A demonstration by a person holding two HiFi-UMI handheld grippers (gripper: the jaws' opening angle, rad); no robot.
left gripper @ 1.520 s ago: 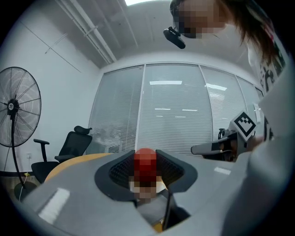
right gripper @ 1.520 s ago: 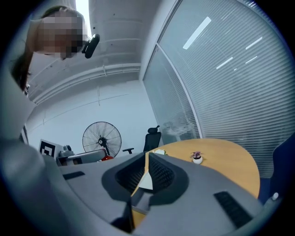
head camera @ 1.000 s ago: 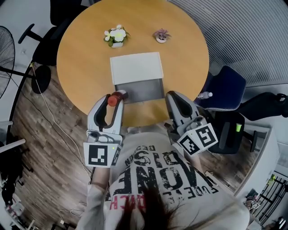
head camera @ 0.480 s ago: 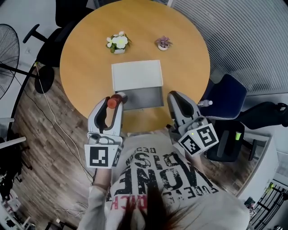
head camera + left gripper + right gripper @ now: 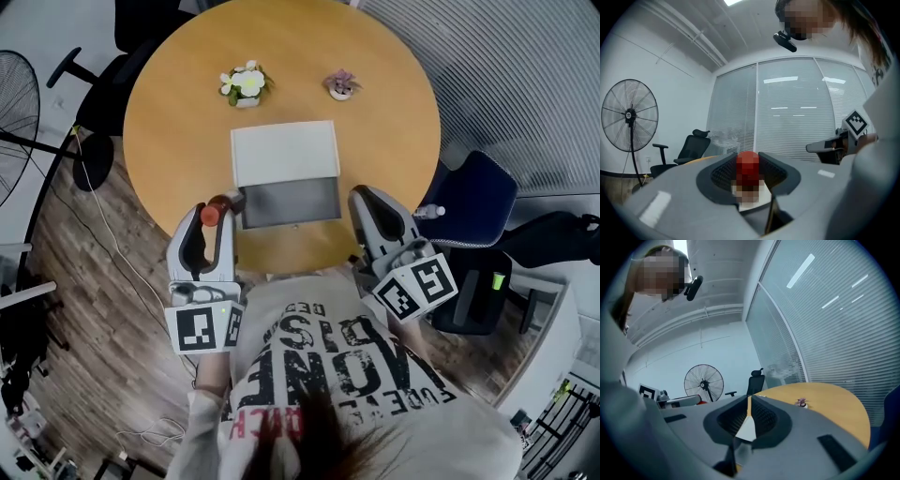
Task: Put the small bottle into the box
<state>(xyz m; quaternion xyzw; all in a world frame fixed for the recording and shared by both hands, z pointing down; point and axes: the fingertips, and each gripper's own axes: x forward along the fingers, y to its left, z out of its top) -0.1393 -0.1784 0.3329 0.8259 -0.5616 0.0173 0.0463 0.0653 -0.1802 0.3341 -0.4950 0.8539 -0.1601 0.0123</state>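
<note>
Head view has the left gripper [image 5: 214, 212] clamped on the small bottle [image 5: 210, 215], red cap up. It's just left of the open box [image 5: 289, 202], at the near edge of the round table [image 5: 178, 112]. So the bottle isn't in yet; it's beside the box's left wall, not over the grey inside. Left gripper view backs that up: the jaws pinch the bottle, with the cap showing between the pads. The right gripper [image 5: 367, 201] is off to the right of the box, close but not touching it as far as I can tell. Its own view shows the jaws pressed together with nothing in them.

What could go sideways, imo: the bottle has to travel right and over that left wall. Too low and it clips the wall and shoves the box, since nothing is pinning the box down. The white lid [image 5: 284, 153] lies flipped open on the far side, so at least that's out of the way.

Other worry is letting go early. This close to the near rim, the bottle could roll off onto the floor. It also looks like only the jaw tips have it, so a bump might twist it loose.
</note>
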